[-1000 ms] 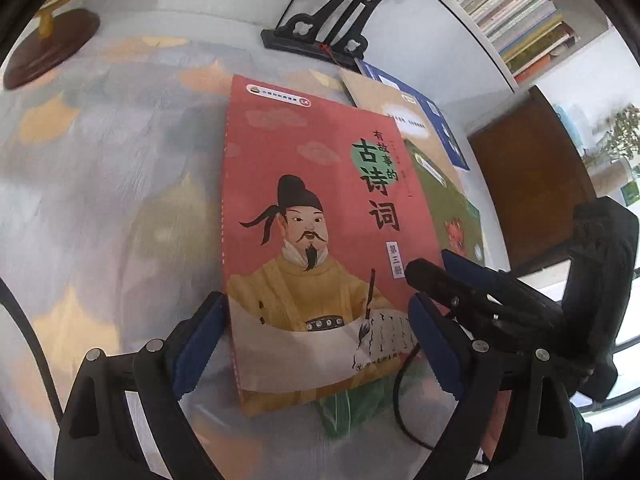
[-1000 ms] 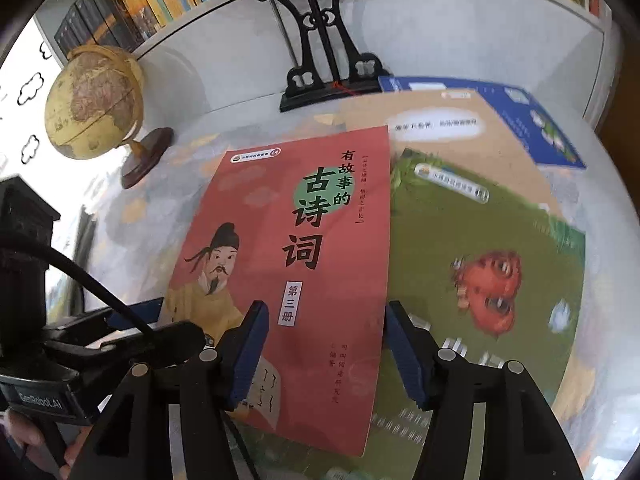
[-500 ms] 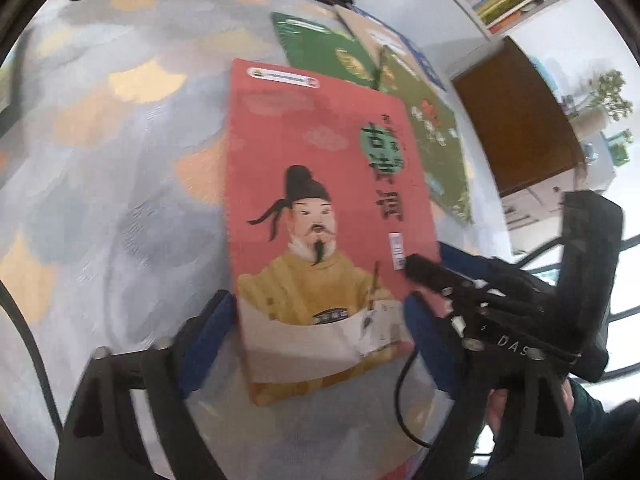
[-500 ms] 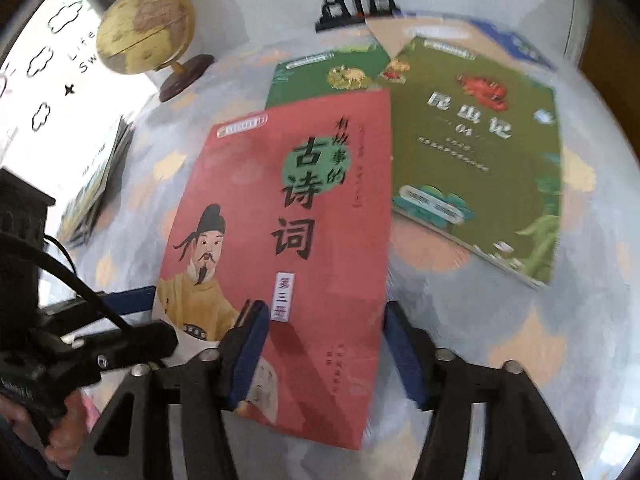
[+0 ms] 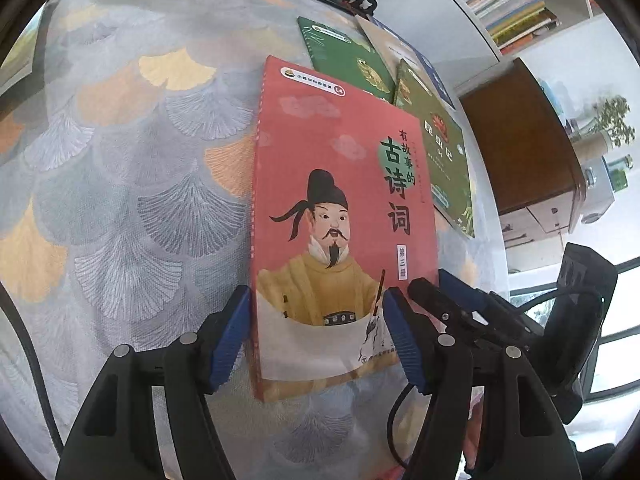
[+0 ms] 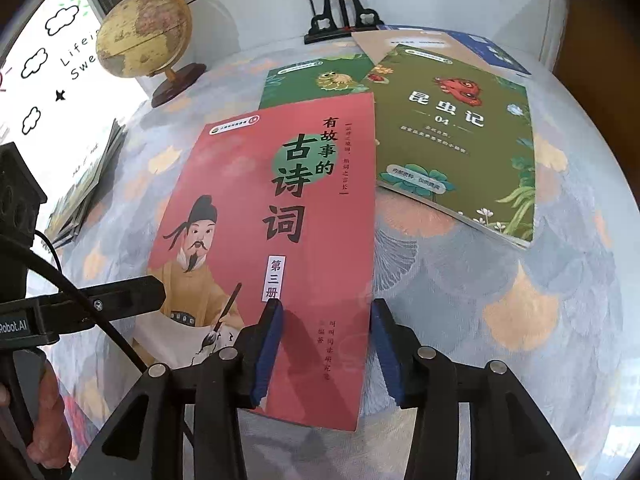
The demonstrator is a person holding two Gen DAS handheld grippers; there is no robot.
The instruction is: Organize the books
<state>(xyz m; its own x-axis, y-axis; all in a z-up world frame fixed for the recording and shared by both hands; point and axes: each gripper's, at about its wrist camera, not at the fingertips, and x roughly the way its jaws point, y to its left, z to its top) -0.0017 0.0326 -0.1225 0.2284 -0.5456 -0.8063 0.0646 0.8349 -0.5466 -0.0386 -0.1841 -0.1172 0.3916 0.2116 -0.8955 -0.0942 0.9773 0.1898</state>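
Claws closing on the red book, yours in both hands.

Your left claw (image 5: 316, 340) straddles the lower left corner of the red book (image 5: 340, 208), which lies flat on the table (image 5: 120, 200) at frame centre; its jaws are closing, pads not yet pressing. Your right claw (image 6: 326, 354) brackets the book's lower right edge, narrowing too, pads still off it. The green insect book (image 6: 460, 136) lies at upper right, a globe (image 6: 142, 32) at upper left.
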